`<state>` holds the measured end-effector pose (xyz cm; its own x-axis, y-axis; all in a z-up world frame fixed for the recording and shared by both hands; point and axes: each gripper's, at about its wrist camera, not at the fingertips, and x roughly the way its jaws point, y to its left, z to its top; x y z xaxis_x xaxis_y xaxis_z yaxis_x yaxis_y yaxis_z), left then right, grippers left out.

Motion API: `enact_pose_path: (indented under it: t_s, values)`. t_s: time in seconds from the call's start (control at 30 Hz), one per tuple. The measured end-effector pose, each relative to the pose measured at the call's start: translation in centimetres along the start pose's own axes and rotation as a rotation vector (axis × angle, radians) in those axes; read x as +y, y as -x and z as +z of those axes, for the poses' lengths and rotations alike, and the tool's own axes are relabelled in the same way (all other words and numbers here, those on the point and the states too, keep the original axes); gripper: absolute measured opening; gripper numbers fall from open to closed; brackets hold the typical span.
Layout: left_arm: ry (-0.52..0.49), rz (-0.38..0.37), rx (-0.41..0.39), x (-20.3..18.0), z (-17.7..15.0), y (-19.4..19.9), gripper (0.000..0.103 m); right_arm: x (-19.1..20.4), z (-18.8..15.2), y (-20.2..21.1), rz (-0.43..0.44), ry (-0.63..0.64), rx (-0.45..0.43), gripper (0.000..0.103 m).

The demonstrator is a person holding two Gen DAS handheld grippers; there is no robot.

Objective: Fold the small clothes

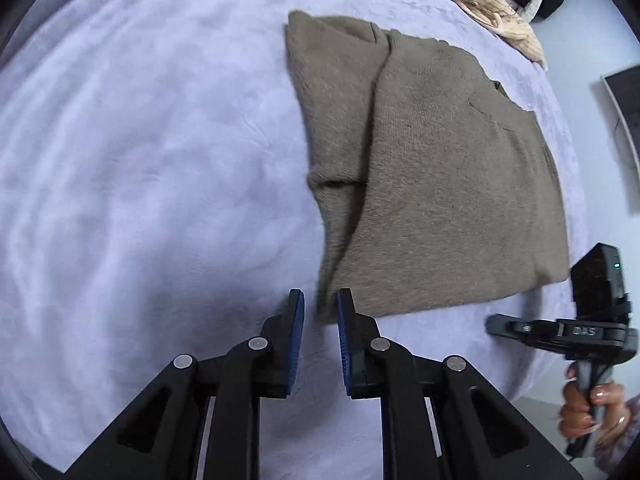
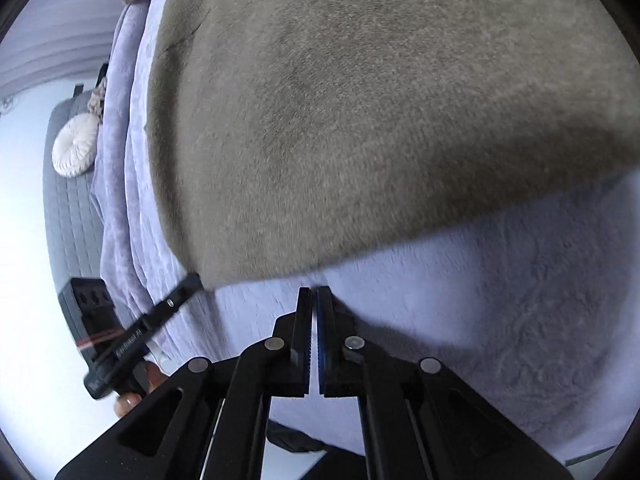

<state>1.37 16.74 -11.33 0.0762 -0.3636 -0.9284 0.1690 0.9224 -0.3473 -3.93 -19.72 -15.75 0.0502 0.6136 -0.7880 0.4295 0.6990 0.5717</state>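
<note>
Garment: an olive-brown knitted sweater (image 1: 432,168) lay flat on a lavender plush blanket (image 1: 140,160), partly folded, with one side turned over the body so that a long crease ran down its left part in the left wrist view.
Garment, close view: in the right wrist view the sweater (image 2: 340,112) filled most of the upper frame, its near hem curving just beyond the fingertips, with the blanket (image 2: 500,300) below it.
Left hand-held gripper: the left hand-held gripper (image 1: 320,300) hovered at the near corner of the sweater, its blue-padded jaws spread with a clear gap and nothing between them; the corner of the knit lay just ahead of that gap.
Right hand-held gripper: the right hand-held gripper (image 2: 315,292) had its jaws pressed nearly together, only a thin slit showing, with no cloth between them; its tips sat just short of the hem, over the blanket.
Right side seen from the left: the right device (image 1: 560,330) showed at the blanket's edge, near the sweater's far lower corner, gripped by a hand (image 1: 592,408).
Left side seen from the right: the left device (image 2: 160,316) reached to the sweater's corner.
Other things: a cream knitted garment (image 1: 492,4) lay at the blanket's far edge; a round white cushion (image 2: 76,146) rested on a grey quilted cover (image 2: 72,216).
</note>
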Motion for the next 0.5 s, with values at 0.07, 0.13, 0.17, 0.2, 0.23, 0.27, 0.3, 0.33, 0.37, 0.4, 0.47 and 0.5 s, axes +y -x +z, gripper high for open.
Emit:
enact_pose_path:
  t_s: [0.07,0.13,0.17,0.2,0.23,0.27,0.3,0.33,0.37,0.4,0.47,0.5]
  values:
    - [-0.007,0.028,-0.019,-0.4,1.0,1.2,0.017,1.2,-0.1,1.2,-0.033,0.058,0.007,0.006]
    - [-0.006,0.045,-0.044,-1.0,2.5,2.1,0.018,2.7,0.0,3.5,-0.068,0.146,-0.044,0.009]
    - [-0.009,0.056,-0.061,-1.4,3.7,2.4,0.041,3.4,0.1,4.8,-0.090,0.193,-0.086,0.009]
    - [-0.012,0.072,-0.087,-1.7,4.6,2.7,0.061,4.1,0.3,6.2,-0.122,0.237,-0.139,0.009]
    - [-0.014,0.086,-0.123,-1.3,5.5,3.2,0.087,4.6,0.6,7.2,-0.152,0.265,-0.184,0.009]
    - [-0.025,0.093,-0.161,-2.0,6.7,3.3,0.088,4.6,1.3,8.5,-0.199,0.283,-0.241,0.009]
    - [-0.036,0.090,-0.169,-3.3,7.8,2.8,0.088,4.8,2.3,9.2,-0.233,0.281,-0.279,0.009]
    - [-0.042,0.093,-0.167,-3.8,8.7,2.4,0.088,4.2,3.3,10.0,-0.266,0.265,-0.315,0.009]
    - [-0.046,0.098,-0.165,-4.3,9.8,1.7,0.088,3.6,4.2,10.4,-0.288,0.243,-0.335,0.009]
    - [-0.055,0.097,-0.157,-4.8,10.9,1.1,0.088,2.3,5.4,10.7,-0.320,0.213,-0.351,0.009]
    - [-0.074,0.113,-0.134,-6.4,13.1,-1.1,0.088,-0.1,7.0,10.3,-0.408,0.154,-0.339,0.009]
    - [-0.081,0.124,-0.125,-6.9,13.9,-2.0,0.088,-1.9,7.8,9.9,-0.431,0.107,-0.312,0.009]
